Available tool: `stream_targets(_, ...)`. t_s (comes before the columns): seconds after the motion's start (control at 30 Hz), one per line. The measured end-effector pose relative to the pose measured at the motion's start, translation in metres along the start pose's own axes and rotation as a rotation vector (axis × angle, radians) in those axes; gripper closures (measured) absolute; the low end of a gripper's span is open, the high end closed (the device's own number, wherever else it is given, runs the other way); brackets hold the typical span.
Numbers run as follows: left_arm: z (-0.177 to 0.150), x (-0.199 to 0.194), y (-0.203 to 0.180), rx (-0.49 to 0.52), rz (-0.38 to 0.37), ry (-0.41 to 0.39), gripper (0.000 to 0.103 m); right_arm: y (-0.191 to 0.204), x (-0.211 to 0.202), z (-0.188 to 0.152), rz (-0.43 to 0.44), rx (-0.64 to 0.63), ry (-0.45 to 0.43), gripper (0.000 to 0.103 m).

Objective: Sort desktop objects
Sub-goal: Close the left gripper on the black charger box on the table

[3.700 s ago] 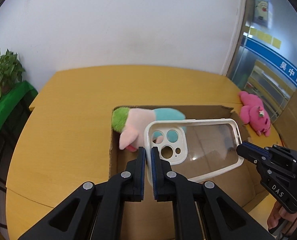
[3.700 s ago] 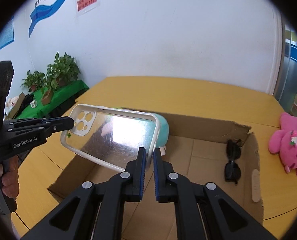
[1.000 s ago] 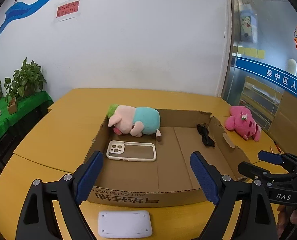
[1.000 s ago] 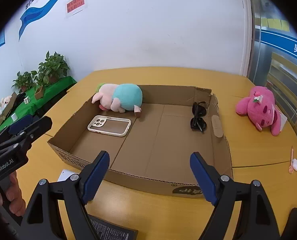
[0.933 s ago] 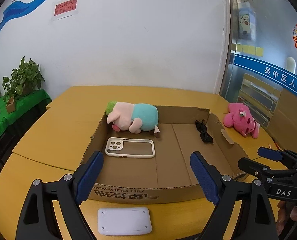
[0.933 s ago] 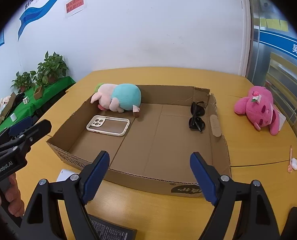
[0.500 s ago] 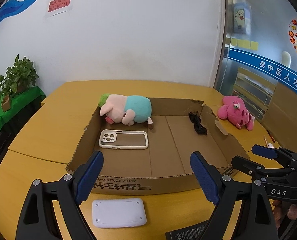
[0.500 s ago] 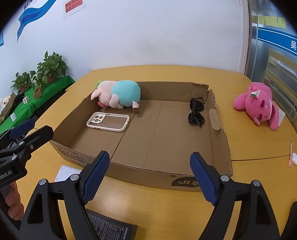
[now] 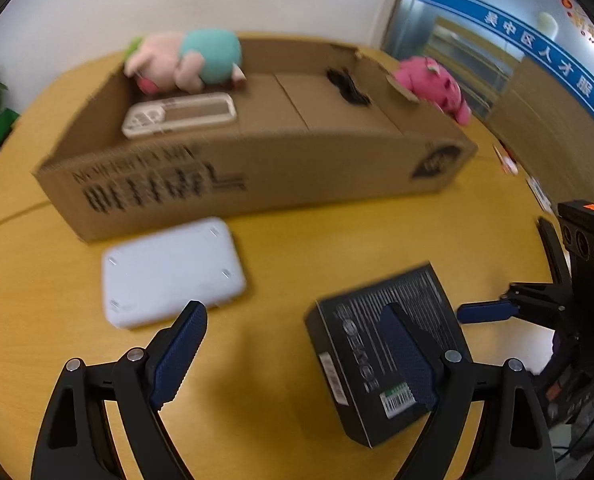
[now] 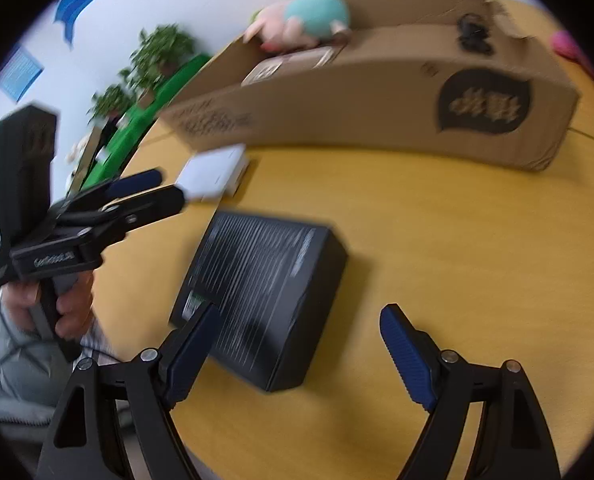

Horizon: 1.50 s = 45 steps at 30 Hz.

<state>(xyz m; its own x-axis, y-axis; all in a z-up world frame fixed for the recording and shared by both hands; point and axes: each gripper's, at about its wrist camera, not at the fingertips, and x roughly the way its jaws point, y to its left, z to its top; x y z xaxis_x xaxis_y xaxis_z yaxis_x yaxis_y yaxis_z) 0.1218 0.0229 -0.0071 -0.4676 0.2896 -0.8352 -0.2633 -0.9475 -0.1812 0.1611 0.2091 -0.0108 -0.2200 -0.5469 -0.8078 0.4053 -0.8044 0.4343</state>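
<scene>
A black flat box (image 9: 385,344) (image 10: 257,292) with printed text lies on the yellow table in front of a cardboard box (image 9: 233,172) (image 10: 377,112). A white flat device (image 9: 169,268) (image 10: 213,174) lies to its left. My left gripper (image 9: 293,352) hangs open over bare table between the two, its right finger over the black box. My right gripper (image 10: 293,348) is open too, its left finger over the black box's near corner. Inside the cardboard box lie a phone case (image 9: 177,114), a plush pig (image 9: 185,60) (image 10: 301,20) and sunglasses (image 9: 347,86) (image 10: 473,34).
A pink plush (image 9: 433,84) sits on the table right of the cardboard box. Small items (image 9: 505,160) lie near the table's right edge. Potted plants (image 10: 153,60) on green stands line the wall at left. A hand (image 10: 57,312) holds the left gripper's handle.
Both grippers dropped and tilted down toward the table in front of the cardboard box; the black box and white device now fill the view. Earlier both let go of the phone case in the box.
</scene>
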Motion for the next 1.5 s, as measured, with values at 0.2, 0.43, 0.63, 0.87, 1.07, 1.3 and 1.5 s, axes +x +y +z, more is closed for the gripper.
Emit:
stream_targets(0.2,-0.008,0.022,-0.003,-0.035,-0.139,0.098,0.013,0.026,0.016,-0.003,-0.012,-0.103,0.009,0.020)
stream_targets(0.43,-0.008,0.028,-0.002,-0.075,-0.282,0.140,0.026,0.030,0.020,-0.006,0.000,-0.127,0.012,0.020)
stream_targets(0.63,-0.011,0.024,-0.002,-0.044,-0.315,0.210,0.027,0.022,0.020,-0.010,-0.012,-0.146,0.059,0.020)
stream_targets(0.87,-0.007,0.014,0.027,-0.069,-0.265,0.209,0.027,-0.002,0.002,-0.010,0.098,-0.047,0.030,0.020)
stream_targets(1.07,0.001,0.035,0.027,-0.134,-0.387,0.235,0.027,-0.022,0.007,0.011,0.141,0.103,-0.037,0.020)
stream_targets(1.3,0.007,0.026,0.016,-0.139,-0.374,0.171,0.053,-0.024,0.026,0.026,0.115,0.138,-0.038,0.035)
stream_targets(1.5,0.026,0.000,0.011,-0.129,-0.369,0.065,0.068,-0.024,0.003,0.034,0.084,0.124,-0.141,0.035)
